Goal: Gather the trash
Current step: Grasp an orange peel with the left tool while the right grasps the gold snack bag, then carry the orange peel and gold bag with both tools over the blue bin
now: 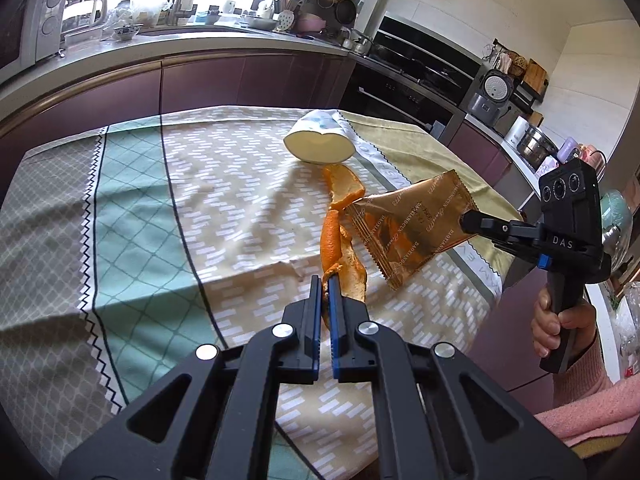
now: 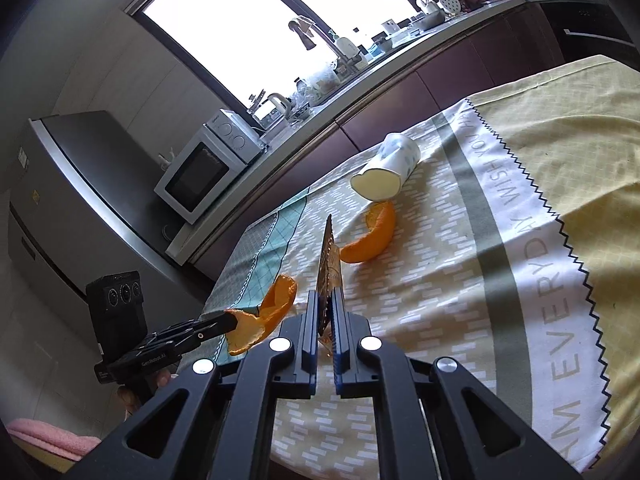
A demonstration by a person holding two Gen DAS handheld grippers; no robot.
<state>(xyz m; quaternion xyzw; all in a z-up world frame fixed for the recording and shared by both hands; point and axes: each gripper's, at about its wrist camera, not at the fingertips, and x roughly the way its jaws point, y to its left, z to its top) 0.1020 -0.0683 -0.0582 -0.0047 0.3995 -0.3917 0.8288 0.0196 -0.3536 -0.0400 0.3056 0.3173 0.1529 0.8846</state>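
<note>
My left gripper [image 1: 327, 284] is shut on a long strip of orange peel [image 1: 334, 246] and holds it above the tablecloth; it also shows in the right wrist view [image 2: 230, 320] with the peel [image 2: 266, 314]. My right gripper [image 2: 327, 300] is shut on a gold snack wrapper [image 2: 329, 260], seen edge-on; in the left wrist view the right gripper [image 1: 468, 222] holds the wrapper [image 1: 412, 226] at one corner above the table. A second orange peel [image 1: 346, 188] [image 2: 372, 240] lies on the cloth next to a tipped white cup [image 1: 320, 142] [image 2: 386, 170].
The table carries a patterned cloth [image 1: 224, 200] in green, beige and yellow [image 2: 540, 208]. A kitchen counter [image 1: 200, 40] with sink, kettle and microwave [image 2: 204, 164] runs behind. An oven [image 1: 416, 76] and appliances stand at the right, a fridge [image 2: 52, 184] at the left.
</note>
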